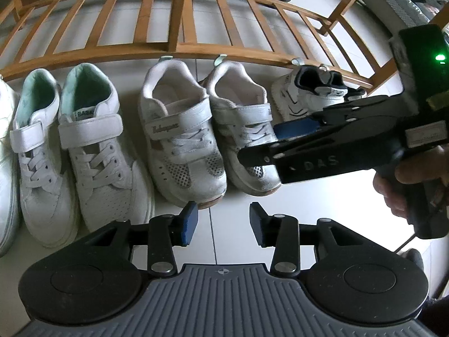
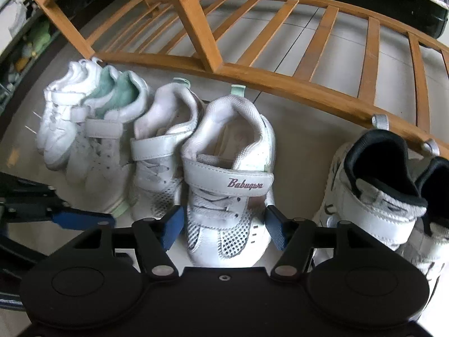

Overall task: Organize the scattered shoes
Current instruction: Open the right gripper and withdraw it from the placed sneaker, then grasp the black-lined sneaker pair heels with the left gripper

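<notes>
- Pale tiled floor [image 1: 219, 233] carries a row of children's white shoes, heels toward a slatted bamboo-coloured wooden rack [image 1: 179, 14] that arcs across the top of both views.
- Left wrist view, left to centre: pair of white lace-up sneakers with mint-green lining and a broad strap [image 1: 84, 146], side by side, touching.
- Centre of that view: white mesh-toed sneaker with strap and script logo [image 1: 182, 140]; its mate, the second white mesh sneaker [image 1: 241, 129], sits just beside it on the right, partly behind the right gripper [image 1: 258, 146].
- Upper right: white high-top sneakers with black collar lining [image 1: 308, 92], close against the rack's lower rail.
- Far left edge: sliver of another white shoe [image 1: 5, 140], mostly cut off.
- Left gripper [image 1: 223, 221], bottom centre, jaws apart over bare floor, grasping nothing; blue pads clear of the nearest toe.
- Right gripper enters from the right edge, held by a person's hand [image 1: 407, 185], a green light glowing on its body.
- Right wrist view: right gripper [image 2: 224, 226] straddles the toe of the second mesh sneaker [image 2: 227, 196]. Jaws released; a sliver of gap seems to show on each side, contact hard to rule out through the fisheye.
- Black-collared high-tops [image 2: 378, 196] at lower right, apart from the mesh pair.
- Left gripper's blue fingertip [image 2: 81, 220] pokes in at lower left.
</notes>
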The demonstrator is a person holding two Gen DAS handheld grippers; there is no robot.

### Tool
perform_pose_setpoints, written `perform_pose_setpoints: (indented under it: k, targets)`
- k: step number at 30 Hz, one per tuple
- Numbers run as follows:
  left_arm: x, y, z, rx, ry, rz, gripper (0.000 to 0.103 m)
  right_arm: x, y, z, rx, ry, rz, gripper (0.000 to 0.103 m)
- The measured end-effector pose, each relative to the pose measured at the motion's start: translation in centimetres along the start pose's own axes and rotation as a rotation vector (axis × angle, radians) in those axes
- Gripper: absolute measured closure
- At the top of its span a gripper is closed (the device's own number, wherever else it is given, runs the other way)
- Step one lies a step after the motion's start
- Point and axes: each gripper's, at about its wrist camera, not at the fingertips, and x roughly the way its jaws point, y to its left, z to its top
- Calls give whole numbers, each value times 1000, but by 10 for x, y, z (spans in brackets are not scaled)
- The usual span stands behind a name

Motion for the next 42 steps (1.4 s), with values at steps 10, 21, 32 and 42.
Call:
perform_pose_setpoints:
  k: [10, 21, 32, 42]
  targets:
    - [-2, -12, 4, 16, -13, -15, 60, -83, -16, -44, -41, -86, -65, 25]
    - [9, -35, 10, 56, 8, -27, 60, -88, -102, -58, 138, -89, -182, 23]
    - [7, -38, 21, 25, 16, -88, 60, -73, -144, -66, 251, -76, -144, 16]
    - [-13, -61, 69, 44, 22, -62, 56, -64, -126, -74, 246, -75, -121, 14]
